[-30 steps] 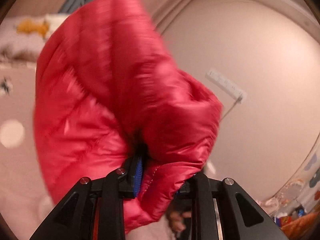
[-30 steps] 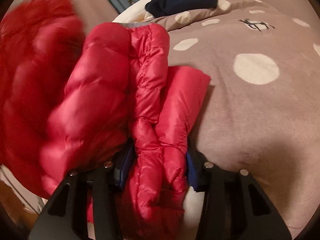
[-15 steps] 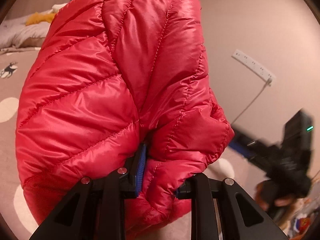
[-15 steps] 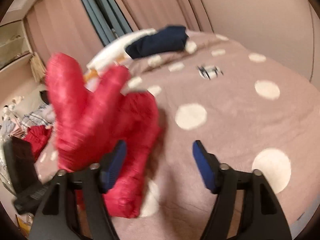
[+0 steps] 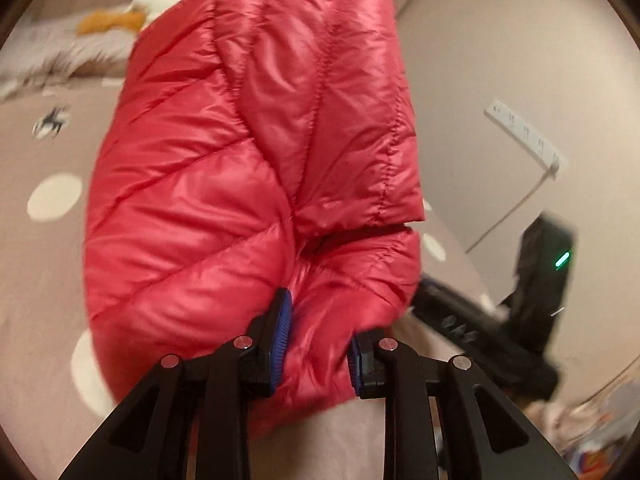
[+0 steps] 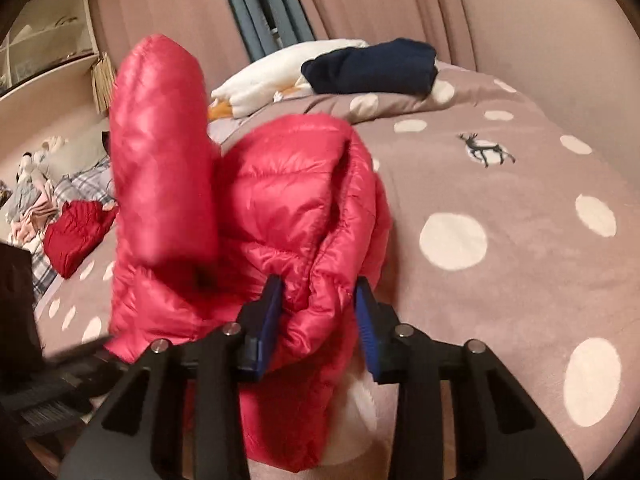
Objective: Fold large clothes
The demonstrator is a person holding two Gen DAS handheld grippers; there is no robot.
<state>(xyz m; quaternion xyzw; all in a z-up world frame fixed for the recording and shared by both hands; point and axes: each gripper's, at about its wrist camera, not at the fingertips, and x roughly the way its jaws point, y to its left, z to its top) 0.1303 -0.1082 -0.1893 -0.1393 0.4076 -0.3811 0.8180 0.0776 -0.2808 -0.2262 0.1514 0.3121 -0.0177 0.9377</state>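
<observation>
Spotted bedspread (image 6: 500, 208) below: left gripper (image 5: 318, 344) and right gripper (image 6: 320, 316) both clamp red jacket (image 6: 288, 200) (sleeve at 11 o'clock); lower evenly.

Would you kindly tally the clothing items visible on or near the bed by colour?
Red: 2, the red puffer jacket gripped by both the left gripper and the right gripper, plus a crumpled red garment.
Navy: 1, the folded navy garment.
Total: 3, not counting the blurry clothes pile at the far left.
</observation>
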